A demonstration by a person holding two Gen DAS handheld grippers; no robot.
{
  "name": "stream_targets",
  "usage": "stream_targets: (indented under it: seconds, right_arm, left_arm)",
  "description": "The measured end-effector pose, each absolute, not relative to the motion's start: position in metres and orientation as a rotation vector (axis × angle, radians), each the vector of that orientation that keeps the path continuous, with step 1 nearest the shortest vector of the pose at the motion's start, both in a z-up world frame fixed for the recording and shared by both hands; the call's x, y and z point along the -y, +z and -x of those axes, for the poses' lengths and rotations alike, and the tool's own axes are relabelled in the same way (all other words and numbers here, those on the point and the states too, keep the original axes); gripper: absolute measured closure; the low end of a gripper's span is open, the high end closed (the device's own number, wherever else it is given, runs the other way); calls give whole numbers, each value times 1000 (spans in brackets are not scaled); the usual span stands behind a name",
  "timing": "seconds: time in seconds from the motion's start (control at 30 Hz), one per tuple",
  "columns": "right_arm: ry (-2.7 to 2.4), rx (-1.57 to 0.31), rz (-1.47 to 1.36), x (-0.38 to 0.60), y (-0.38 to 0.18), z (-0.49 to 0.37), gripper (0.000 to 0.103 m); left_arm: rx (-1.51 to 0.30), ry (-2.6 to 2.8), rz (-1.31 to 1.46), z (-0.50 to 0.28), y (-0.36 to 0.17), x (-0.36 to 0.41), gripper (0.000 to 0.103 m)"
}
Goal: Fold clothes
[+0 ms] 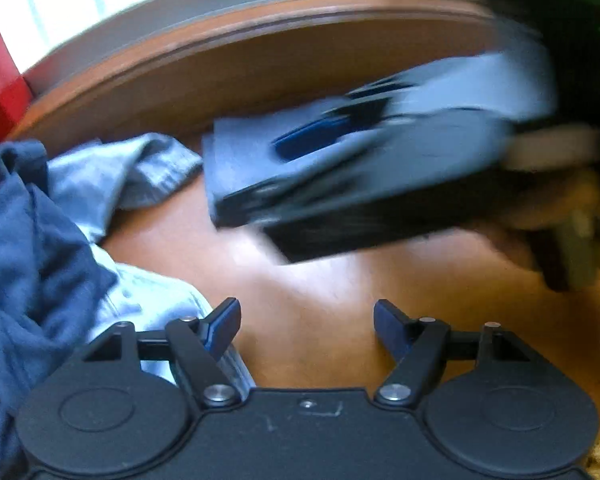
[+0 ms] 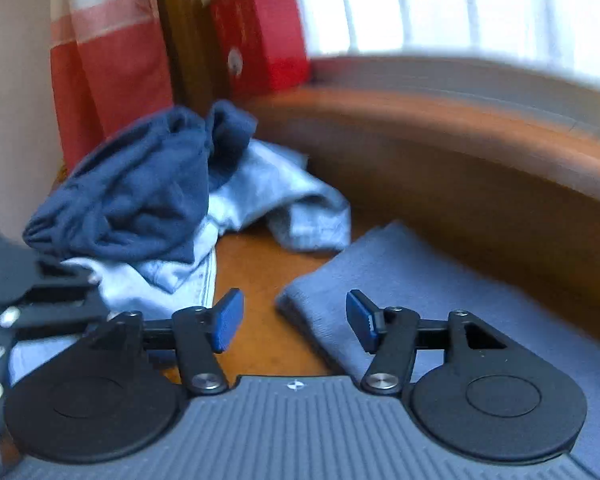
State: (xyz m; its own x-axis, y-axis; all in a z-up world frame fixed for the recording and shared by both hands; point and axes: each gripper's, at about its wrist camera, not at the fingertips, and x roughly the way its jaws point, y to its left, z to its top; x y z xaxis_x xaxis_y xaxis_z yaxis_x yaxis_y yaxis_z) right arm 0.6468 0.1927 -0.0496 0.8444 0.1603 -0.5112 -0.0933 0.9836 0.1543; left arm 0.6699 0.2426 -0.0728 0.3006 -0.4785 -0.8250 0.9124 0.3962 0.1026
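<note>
Wooden table (image 2: 260, 344) holds folded grey cloth (image 2: 420, 280); both claws, left (image 1: 306, 326) and right (image 2: 294, 320), gape empty.

pile (image 2: 140, 208) at 10 o'clock on table (image 2: 256, 340) | folded cloth (image 2: 420, 292) at 2 o'clock on table | box (image 2: 260, 36) at 12, behind pile
</note>
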Motion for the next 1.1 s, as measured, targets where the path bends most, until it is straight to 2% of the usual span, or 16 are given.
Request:
stream_targets:
  seconds: [0.03, 0.1, 0.17, 0.43, 0.57, 0.63, 0.7, 0.77, 1.0, 1.1]
  right_arm:
    - [98, -520, -115, -192, -40, -631, 43]
    - [-25, -481, -137, -186, -27, -597, 33]
    - [-181, -480, -181, -161, -26, -555, 29]
    - [-798, -567, -229, -102, -36, -392, 29]
    - [-949, -598, -176, -99, -34, -336, 30]
    - [-984, -649, -95, -99, -38, -322, 35]
    - [-1010, -728, -43, -93, -45, -310, 52]
    - [-1044, -784, -56, -79, -52, -297, 56]
    - [-1110, -803, 23, -44, -50, -258, 58]
    - [-1145, -762, -78, -23, -44, -233, 58]
  left_arm:
    - [-786, -1021, -633, -673, -68, -239, 32]
    - [-754, -1038, -616, -678, -59, -230, 31]
    - [-724, -1060, -618, -682, -54, -206, 31]
    - [-704, -1200, -684, -668, -72, -92, 30]
    - [-734, -1195, -738, -655, -88, -73, 30]
    - [-704, -1178, -749, -649, -89, -74, 29]
    - [-700, -1162, -760, -646, -89, -75, 29]
    - [-717, -1143, -756, -645, -88, -76, 28]
    - [-738, -1061, -763, -639, -88, -80, 22]
    - [-737, -1028, -766, -636, -88, -80, 21]
